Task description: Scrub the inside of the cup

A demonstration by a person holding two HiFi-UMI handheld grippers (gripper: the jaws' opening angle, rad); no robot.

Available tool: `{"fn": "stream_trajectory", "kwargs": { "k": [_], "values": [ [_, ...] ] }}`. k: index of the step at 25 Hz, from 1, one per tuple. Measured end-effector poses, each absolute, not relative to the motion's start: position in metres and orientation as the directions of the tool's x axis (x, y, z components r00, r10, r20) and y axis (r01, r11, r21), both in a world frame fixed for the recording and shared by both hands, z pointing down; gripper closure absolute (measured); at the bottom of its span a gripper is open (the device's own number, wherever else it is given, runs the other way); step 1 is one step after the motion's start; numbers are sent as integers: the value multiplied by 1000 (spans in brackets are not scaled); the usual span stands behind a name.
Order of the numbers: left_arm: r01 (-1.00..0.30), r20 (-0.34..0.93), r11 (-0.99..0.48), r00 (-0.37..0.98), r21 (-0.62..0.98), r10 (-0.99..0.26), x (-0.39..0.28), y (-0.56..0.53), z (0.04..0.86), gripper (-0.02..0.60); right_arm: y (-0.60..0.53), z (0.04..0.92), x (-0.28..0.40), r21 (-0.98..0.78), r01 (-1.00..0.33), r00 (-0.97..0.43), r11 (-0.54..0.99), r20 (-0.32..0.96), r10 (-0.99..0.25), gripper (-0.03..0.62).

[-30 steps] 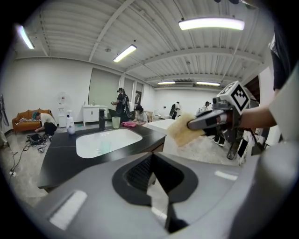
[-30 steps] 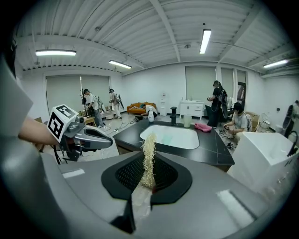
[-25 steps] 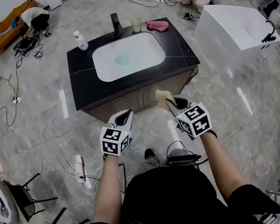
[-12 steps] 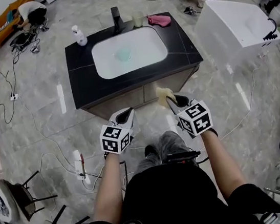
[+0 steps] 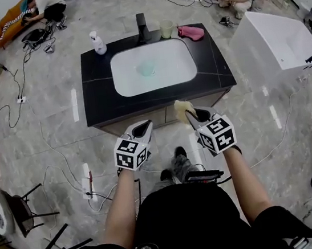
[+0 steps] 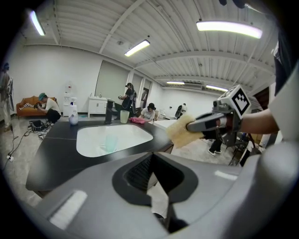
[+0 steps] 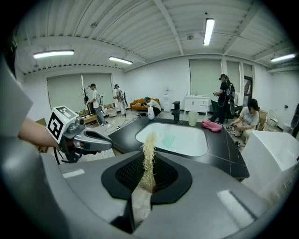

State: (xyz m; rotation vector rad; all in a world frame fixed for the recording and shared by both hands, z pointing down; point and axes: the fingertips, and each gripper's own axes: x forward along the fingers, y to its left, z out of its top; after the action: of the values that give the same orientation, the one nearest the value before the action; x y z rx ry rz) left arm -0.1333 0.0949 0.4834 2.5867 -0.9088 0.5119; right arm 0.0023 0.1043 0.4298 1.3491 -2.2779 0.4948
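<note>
A translucent green cup [image 5: 147, 67] stands in the white sink [image 5: 177, 69] of a black counter [image 5: 98, 100]; it also shows in the left gripper view [image 6: 110, 142] and the right gripper view [image 7: 169, 140]. My right gripper [image 5: 187, 112] is shut on a yellow fibrous sponge [image 5: 183, 108], whose edge sticks up between the jaws [image 7: 148, 156]. My left gripper [image 5: 143, 129] is shut with nothing in it [image 6: 156, 186]. Both grippers hang side by side just short of the counter's front edge, apart from the cup.
On the counter's far edge stand a soap bottle [image 5: 97, 43], a black faucet [image 5: 141, 26], a pale cup [image 5: 166, 29] and a pink cloth [image 5: 191, 31]. A white tub [image 5: 274, 41] stands to the right. Cables [image 5: 63, 163] cross the floor; people sit at the back.
Both grippers have moved forward towards the counter as the person stepped closer. The left jaws stay shut and the right jaws keep hold of the sponge.
</note>
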Motion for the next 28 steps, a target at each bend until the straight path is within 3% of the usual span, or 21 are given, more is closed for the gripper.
{"fn": "stream_trajectory", "kwargs": {
  "k": [14,28],
  "values": [
    [-720,459,-664,668,201,-586,-86,14,482,581,10,448,44,-133,-832,-516,539,543,-663,551],
    [-760,481,-614,629,215,-610,-87,-23,490,581,-31,463,48,-168,-808,-549,565,563,-618,551]
  ]
}}
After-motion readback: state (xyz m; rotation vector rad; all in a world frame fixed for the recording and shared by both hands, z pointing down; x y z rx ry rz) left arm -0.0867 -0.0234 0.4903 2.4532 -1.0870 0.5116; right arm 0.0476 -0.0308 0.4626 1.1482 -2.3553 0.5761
